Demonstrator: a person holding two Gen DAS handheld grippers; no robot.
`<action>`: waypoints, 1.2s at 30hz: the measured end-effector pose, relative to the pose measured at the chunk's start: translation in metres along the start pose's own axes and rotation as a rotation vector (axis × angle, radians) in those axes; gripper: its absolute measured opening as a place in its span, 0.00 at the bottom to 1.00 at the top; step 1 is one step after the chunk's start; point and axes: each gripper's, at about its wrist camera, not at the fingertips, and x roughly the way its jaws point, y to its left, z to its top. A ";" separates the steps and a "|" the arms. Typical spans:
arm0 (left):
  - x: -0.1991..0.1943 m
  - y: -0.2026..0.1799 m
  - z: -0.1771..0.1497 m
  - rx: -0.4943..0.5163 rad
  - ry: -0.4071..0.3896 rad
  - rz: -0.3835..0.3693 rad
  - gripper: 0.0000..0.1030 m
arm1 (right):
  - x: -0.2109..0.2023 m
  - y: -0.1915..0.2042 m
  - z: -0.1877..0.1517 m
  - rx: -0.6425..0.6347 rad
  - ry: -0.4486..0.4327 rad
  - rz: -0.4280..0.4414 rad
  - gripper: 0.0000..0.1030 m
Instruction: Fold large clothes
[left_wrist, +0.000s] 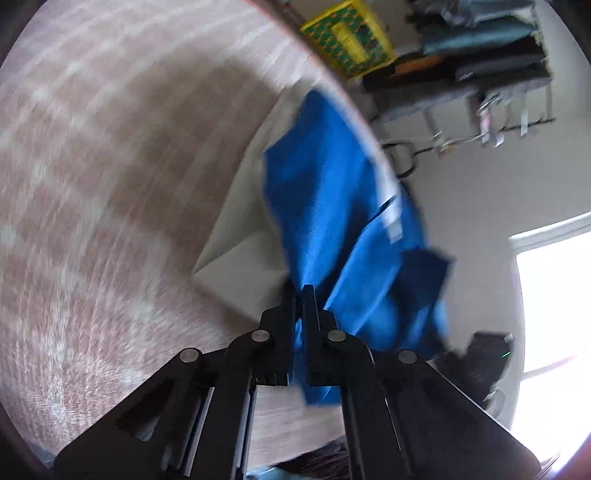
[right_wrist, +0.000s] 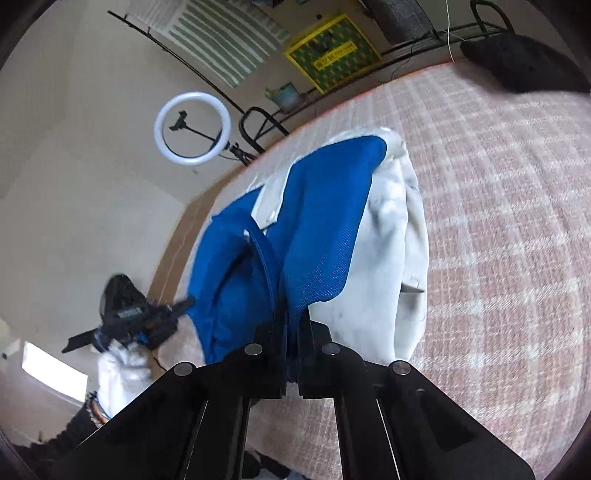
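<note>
A large blue and white garment (left_wrist: 332, 206) hangs between my two grippers above a pink checked bed cover (left_wrist: 110, 166). My left gripper (left_wrist: 299, 291) is shut on a blue edge of it. In the right wrist view the garment (right_wrist: 314, 229) shows blue mesh fabric with a white part (right_wrist: 391, 236) draped to the right. My right gripper (right_wrist: 291, 314) is shut on its blue edge. The left gripper (right_wrist: 147, 317) also shows in the right wrist view, low left, gripping the garment's other end.
The bed cover (right_wrist: 498, 221) fills the right. A ring light on a stand (right_wrist: 192, 127) stands beyond the bed edge. A yellow and green box (right_wrist: 332, 51), a black bag (right_wrist: 524, 62) and shelves with folded clothes (left_wrist: 480, 48) lie further off. A bright window (left_wrist: 554, 302) is on the right.
</note>
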 end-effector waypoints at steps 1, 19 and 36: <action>0.002 0.006 0.000 -0.028 -0.002 -0.017 0.00 | 0.003 -0.006 -0.001 0.025 0.008 0.001 0.02; 0.001 0.013 0.065 -0.104 -0.076 -0.113 0.55 | 0.033 -0.003 -0.068 0.124 0.147 0.079 0.58; 0.014 0.004 0.035 0.022 -0.041 0.059 0.01 | 0.032 -0.021 -0.082 0.080 0.209 0.035 0.04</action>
